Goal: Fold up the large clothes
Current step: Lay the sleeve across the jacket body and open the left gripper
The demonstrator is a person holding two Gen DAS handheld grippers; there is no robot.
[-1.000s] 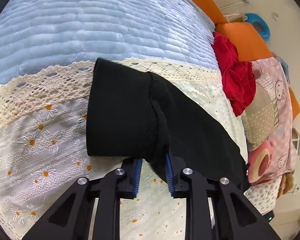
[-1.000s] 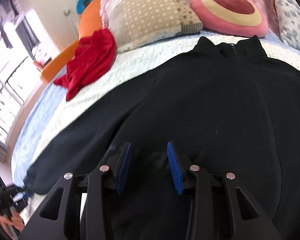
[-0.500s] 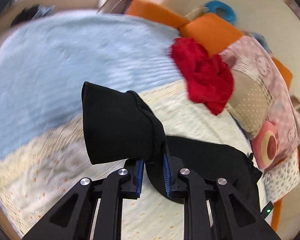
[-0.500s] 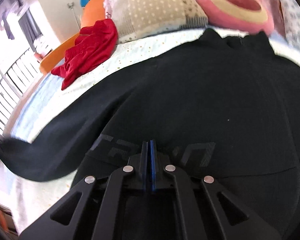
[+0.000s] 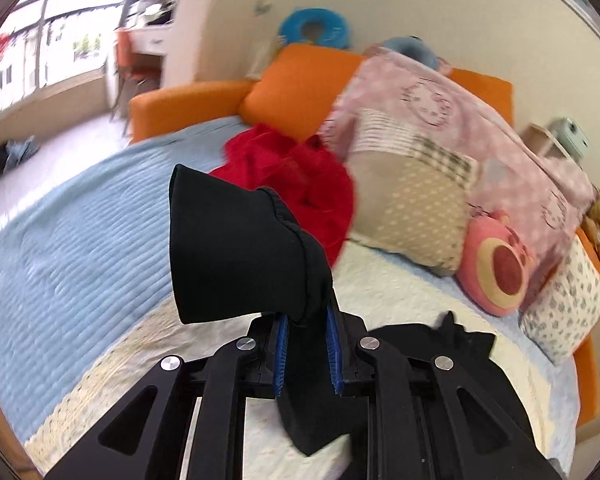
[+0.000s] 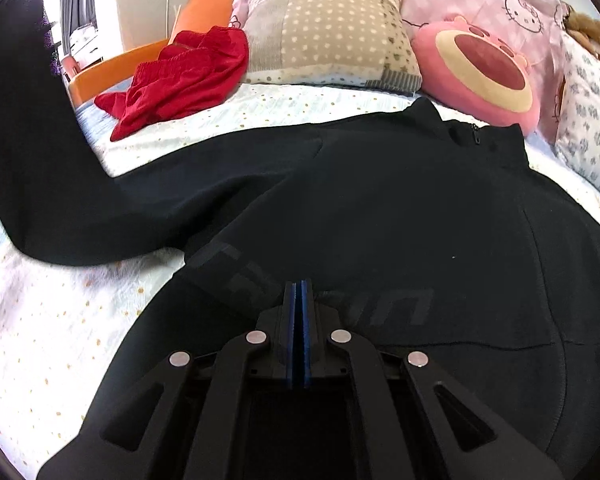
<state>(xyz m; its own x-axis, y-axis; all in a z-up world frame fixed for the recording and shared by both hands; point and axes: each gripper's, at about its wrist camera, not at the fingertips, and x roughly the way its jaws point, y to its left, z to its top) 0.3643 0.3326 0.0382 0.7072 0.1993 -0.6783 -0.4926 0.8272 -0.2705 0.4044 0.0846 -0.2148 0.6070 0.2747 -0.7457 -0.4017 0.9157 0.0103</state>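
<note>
Seen from the left wrist, the left tongs (image 5: 308, 350) pinch the cuff end of a black sleeve (image 5: 236, 252), held up off the bed (image 5: 60, 248), the cuff flaring open above the blue pads; beyond it lie a red garment (image 5: 300, 184), a patchwork pillow (image 5: 412, 208) and a round pink plush cushion (image 5: 496, 264) at the far right. Seen from the right wrist, the right tongs (image 6: 299, 332) are pressed together on the lower front of the black jacket (image 6: 380, 208), which lies spread flat on the bed (image 6: 52, 320), zip collar (image 6: 476, 136) at the far side, its left sleeve (image 6: 32, 160) rising out of view.
</note>
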